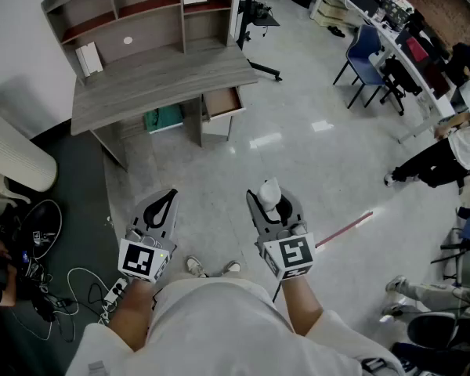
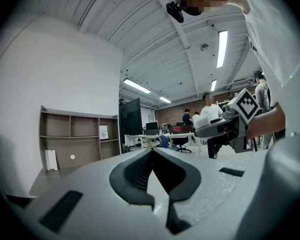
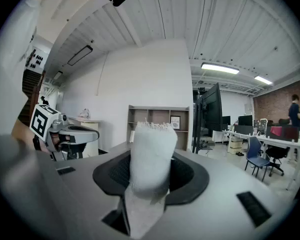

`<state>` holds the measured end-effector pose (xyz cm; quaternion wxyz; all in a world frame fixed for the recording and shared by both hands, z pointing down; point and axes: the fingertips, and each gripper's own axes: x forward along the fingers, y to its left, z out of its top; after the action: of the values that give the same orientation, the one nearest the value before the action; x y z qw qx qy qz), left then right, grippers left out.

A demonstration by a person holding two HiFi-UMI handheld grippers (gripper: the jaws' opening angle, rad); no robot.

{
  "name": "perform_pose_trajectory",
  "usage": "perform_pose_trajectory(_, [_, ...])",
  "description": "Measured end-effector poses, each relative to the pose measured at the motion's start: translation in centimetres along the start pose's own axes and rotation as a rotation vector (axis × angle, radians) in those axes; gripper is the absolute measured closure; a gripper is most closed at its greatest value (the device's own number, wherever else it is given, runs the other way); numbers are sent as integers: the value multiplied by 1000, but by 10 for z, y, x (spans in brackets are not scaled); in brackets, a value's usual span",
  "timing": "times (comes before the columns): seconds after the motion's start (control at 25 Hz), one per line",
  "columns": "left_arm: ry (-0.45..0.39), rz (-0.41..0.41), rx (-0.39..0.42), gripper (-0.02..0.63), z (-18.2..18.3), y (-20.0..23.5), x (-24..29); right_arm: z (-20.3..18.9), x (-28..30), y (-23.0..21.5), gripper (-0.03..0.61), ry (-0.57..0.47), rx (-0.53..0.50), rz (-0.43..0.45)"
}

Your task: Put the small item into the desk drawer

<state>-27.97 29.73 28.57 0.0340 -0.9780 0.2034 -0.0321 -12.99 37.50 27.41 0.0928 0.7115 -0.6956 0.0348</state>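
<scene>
Okay, my right gripper (image 1: 272,204) is pinching the small white gauze roll (image 3: 152,156) between its jaws, with the roll's frayed top sticking up past the pads. My left gripper (image 1: 164,202) has its tips pressed together with nothing in them. I'm holding both side by side above the pale floor (image 1: 313,155), well apart from the grey desk (image 1: 164,81) ahead. Its drawer (image 1: 222,102), under the desk's right end, stands pulled out. A shelf unit (image 1: 133,14) sits at the back of the desktop.

Left gripper (image 2: 151,152), jaws together and empty, before a far shelf unit (image 2: 77,134).
</scene>
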Motion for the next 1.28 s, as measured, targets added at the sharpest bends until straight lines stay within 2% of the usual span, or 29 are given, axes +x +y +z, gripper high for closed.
perform_pose_trajectory(0.28, [4, 19, 0, 607, -1, -13, 3, -5, -7, -6, 416, 4, -11, 26])
perform_pose_trajectory(0.56, [11, 46, -1, 607, -6, -33, 13, -16, -15, -15, 413, -12, 36, 113])
perform_pose_trajectory(0.88, [66, 85, -66, 607, -40, -31, 33, -55, -5, -37, 413, 80, 66, 156])
perform_pose_trajectory(1.08, [74, 51, -85, 607, -63, -2, 82, -68, 47, -53, 413, 118, 61, 167])
perform_pose_trajectory(1.28, [41, 26, -120, 607, -69, 59, 166, -64, 132, -89, 413, 171, 40, 160])
